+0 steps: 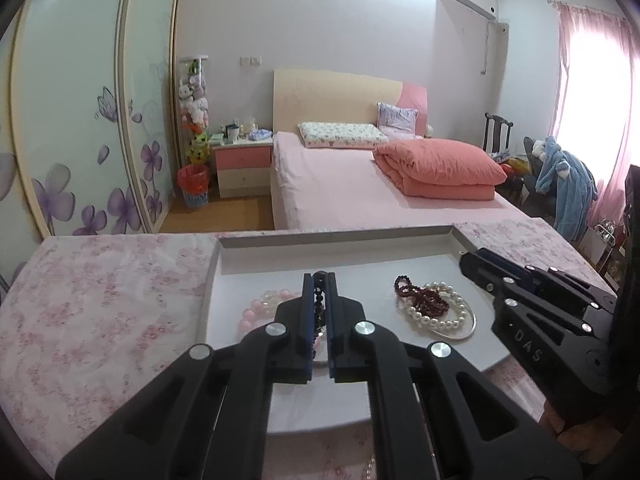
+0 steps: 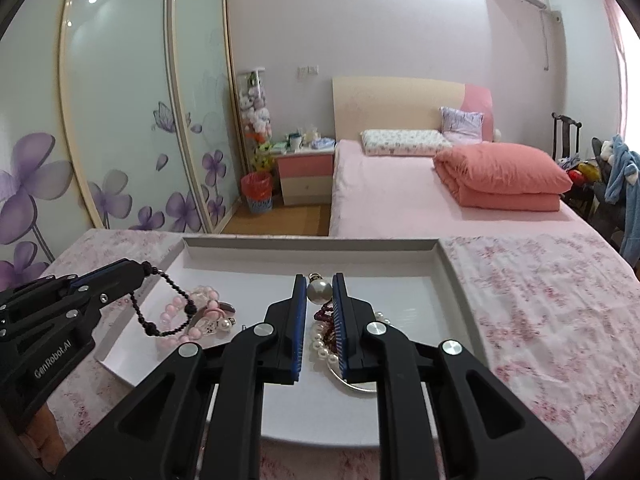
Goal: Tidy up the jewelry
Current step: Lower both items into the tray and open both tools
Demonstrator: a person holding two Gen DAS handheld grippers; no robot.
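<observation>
White and shallow, the tray (image 2: 448,258) lies on the floral cloth (image 2: 540,300), and both grippers hang over it: the left gripper (image 1: 319,280) is pressed together on a black bead strand (image 2: 168,308) that droops in a loop above the pink bracelet (image 2: 176,312) at the tray's left side. The right gripper (image 2: 319,284) pinches a large pearl (image 2: 319,291) at its fingertips, directly above the pile of pearl bracelet (image 1: 444,314) and dark red beads (image 1: 420,296). What hangs below the pearl is probably a chain, hidden by the jaws.
</observation>
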